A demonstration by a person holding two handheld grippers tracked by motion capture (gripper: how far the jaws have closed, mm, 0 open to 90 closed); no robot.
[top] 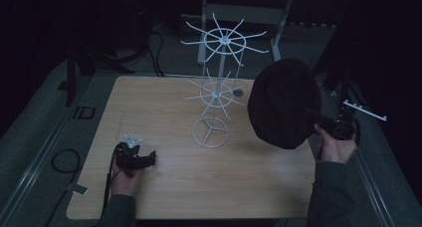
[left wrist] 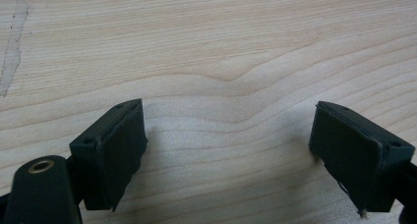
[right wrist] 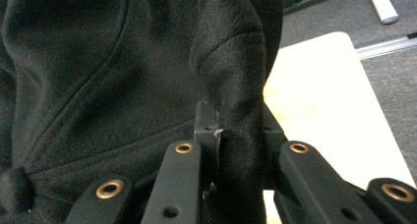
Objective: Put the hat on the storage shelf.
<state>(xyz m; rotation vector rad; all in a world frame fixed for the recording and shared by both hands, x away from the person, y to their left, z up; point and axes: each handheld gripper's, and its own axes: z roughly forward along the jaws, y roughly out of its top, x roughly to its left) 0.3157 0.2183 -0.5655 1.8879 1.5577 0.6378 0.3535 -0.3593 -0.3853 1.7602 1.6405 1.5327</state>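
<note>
Right gripper [right wrist: 231,135] is clamped on a fold of the black fabric cap [top: 283,102], held aloft beside the white wire two-tier rack [top: 219,82]. Left gripper [left wrist: 231,150] rests wide apart, empty, on the wooden table [top: 164,102]. Pickup done; hanging judged outstanding.

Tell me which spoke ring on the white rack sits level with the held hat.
The lower ring; the top ring stands above the black hat in the right gripper.

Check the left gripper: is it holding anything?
No: the left gripper has its jaws spread wide over the bare wooden table, with nothing between them.
</note>
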